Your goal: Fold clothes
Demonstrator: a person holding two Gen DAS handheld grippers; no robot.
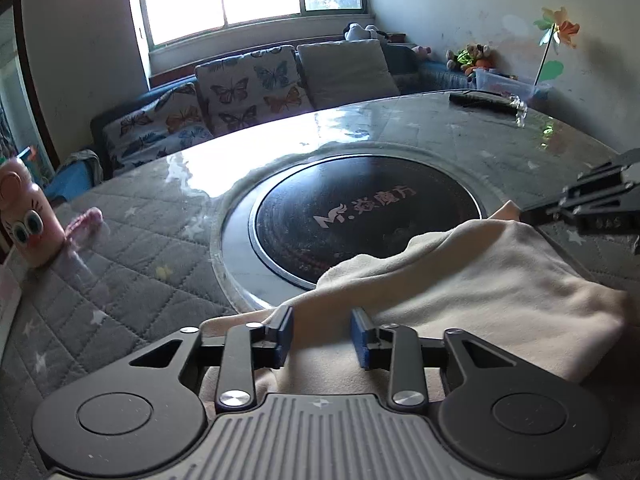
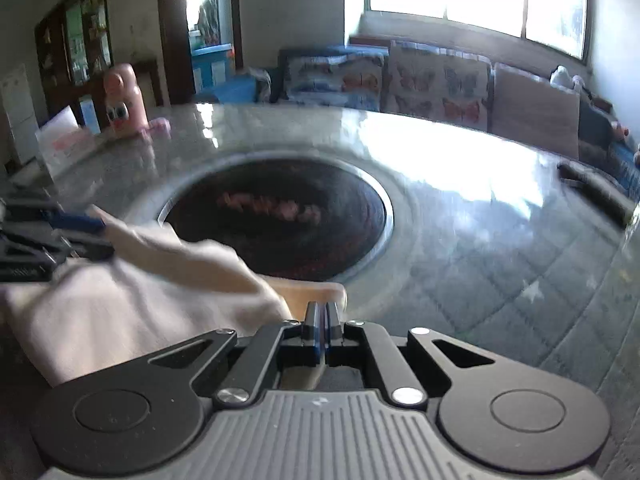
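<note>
From the left wrist, the left hand-held gripper (image 1: 322, 336) is spread, its pads either side of a cream cloth (image 1: 472, 288) lying on the quilted surface (image 1: 132, 240) and overlapping the black round plate (image 1: 360, 216).

From the right wrist, the right hand-held gripper (image 2: 322, 314) is pressed together, pinching the cloth's edge (image 2: 316, 290).

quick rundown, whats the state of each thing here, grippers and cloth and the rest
left gripper: open, jaws apart over the cloth's near edge
right gripper: shut, cloth edge pinched between its pads
cream cloth: rumpled, not yet folded flat, partly over the round hob
round hob: dark, partly covered by the cloth
table: glossy clear cover over grey quilting
pink bottle: upright at the table edge
</note>
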